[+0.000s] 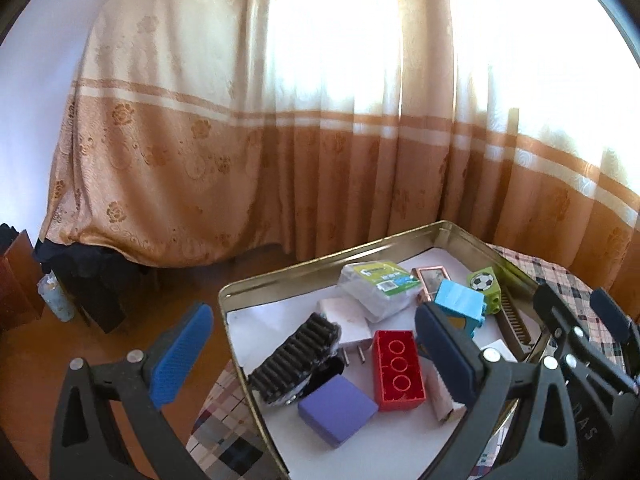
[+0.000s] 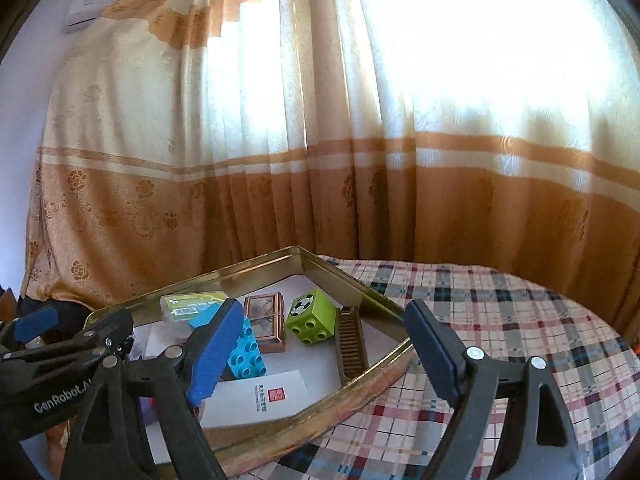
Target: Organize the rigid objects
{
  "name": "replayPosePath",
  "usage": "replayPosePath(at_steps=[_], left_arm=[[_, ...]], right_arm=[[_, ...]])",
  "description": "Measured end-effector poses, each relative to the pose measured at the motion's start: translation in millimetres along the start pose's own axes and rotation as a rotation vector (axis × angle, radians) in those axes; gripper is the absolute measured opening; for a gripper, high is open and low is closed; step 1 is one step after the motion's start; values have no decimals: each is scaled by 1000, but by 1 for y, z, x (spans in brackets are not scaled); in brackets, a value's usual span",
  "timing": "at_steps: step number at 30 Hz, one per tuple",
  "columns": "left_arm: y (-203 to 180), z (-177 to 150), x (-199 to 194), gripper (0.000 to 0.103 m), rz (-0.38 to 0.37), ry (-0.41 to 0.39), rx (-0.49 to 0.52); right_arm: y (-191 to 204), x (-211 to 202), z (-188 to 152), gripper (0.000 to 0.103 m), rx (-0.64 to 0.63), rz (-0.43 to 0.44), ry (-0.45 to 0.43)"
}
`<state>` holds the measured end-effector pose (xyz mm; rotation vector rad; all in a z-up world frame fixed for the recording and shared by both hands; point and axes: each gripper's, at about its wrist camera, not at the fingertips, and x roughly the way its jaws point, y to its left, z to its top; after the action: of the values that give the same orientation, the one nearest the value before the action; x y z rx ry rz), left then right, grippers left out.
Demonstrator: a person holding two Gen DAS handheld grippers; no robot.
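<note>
A gold metal tin (image 1: 320, 263) (image 2: 256, 266) lies on a plaid-covered table and holds several small items. In the left wrist view these are a red brick (image 1: 398, 369), a purple box (image 1: 338, 408), a black ribbed brush (image 1: 294, 354), a white plug (image 1: 346, 320), a wrapped white pack (image 1: 378, 286), a blue brick (image 1: 460, 304) and a green football cube (image 1: 484, 286). My left gripper (image 1: 314, 350) hangs open above the tin, nothing between its fingers. My right gripper (image 2: 324, 350) is open over the tin's near corner, also empty. It shows at the right edge (image 1: 580, 328) of the left view.
A brown comb (image 2: 352, 342), a copper-framed case (image 2: 266, 320) and a white card (image 2: 260, 398) also lie in the tin. The plaid cloth (image 2: 500, 320) stretches to the right. Orange curtains (image 1: 280, 160) hang behind; dark furniture (image 1: 16, 280) and a bottle stand on the floor at left.
</note>
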<state>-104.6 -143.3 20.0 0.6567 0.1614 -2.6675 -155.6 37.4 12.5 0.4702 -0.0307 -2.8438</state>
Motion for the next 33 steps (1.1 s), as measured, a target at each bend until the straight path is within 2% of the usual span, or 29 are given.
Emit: replayPosePath(at_steps=[7, 13, 21, 27, 33], left_arm=[[4, -10, -10, 103, -17, -45, -26], [-1, -13, -29, 103, -12, -139, -7], [-9, -17, -35, 103, -21, -114, 18], [-20, -22, -46, 103, -17, -145, 48], [-20, -26, -55, 103, -6, -161, 24]], right_arm=[[0, -14, -3, 85, -23, 1, -28], [-7, -25, -5, 85, -7, -5, -52], [-15, -36, -8, 85, 16, -13, -54], [-24, -45, -11, 85, 55, -21, -53], [-24, -56, -13, 85, 53, -33, -71]])
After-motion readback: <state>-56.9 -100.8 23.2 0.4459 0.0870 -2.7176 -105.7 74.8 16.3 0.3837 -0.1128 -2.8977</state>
